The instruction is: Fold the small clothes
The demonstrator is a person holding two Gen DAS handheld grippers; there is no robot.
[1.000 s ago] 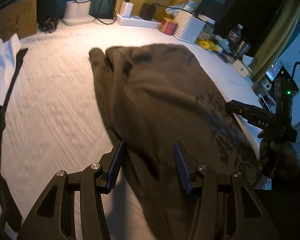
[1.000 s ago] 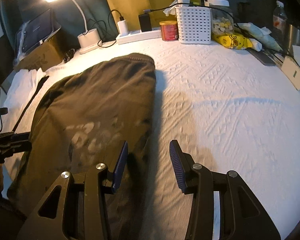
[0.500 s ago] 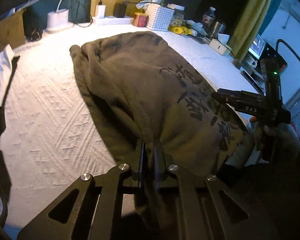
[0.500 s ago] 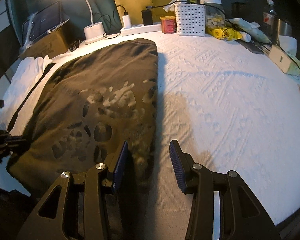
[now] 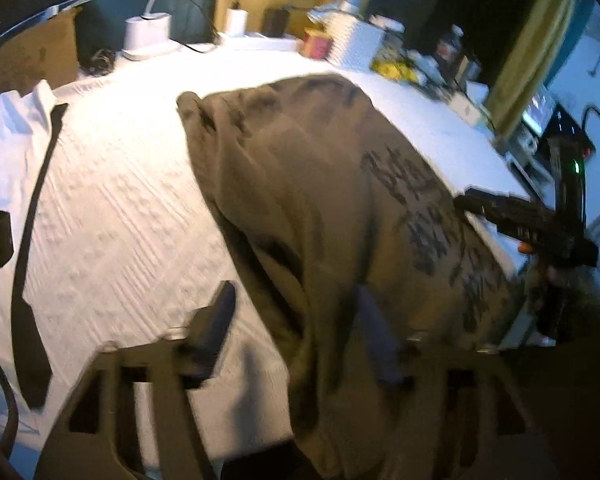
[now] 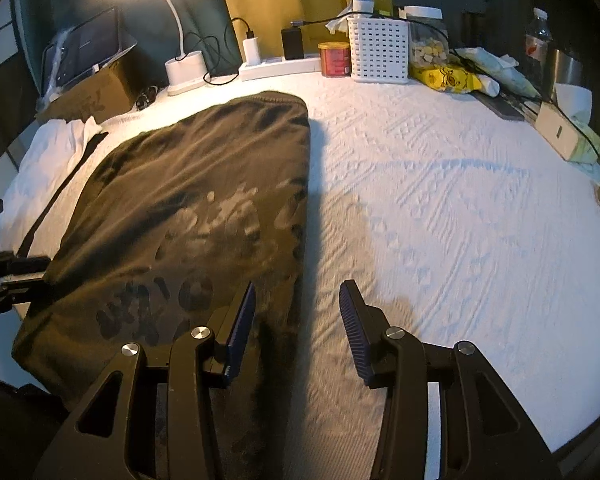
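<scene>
Olive garment (image 6: 204, 216) lying flat on white bedspread (image 6: 440, 208), soft, limp, light.
Left gripper (image 5: 296, 320), jaws just opening, released astride its near hem; right gripper (image 6: 296, 316) unclenched, empty, over its near right edge; pinch hem corners.

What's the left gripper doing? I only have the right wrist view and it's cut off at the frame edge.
Observer: The left gripper is open; its jaws have just been opening. A raised fold of the brown garment lies between them, and the pads are not pressing on it.
Operator: Finger positions?
Observer: One finger is over the white bedcover, the other over the garment.
Operator: Anything beyond the bed's right side?
Observer: A lit screen beside the yellow curtain.
</scene>
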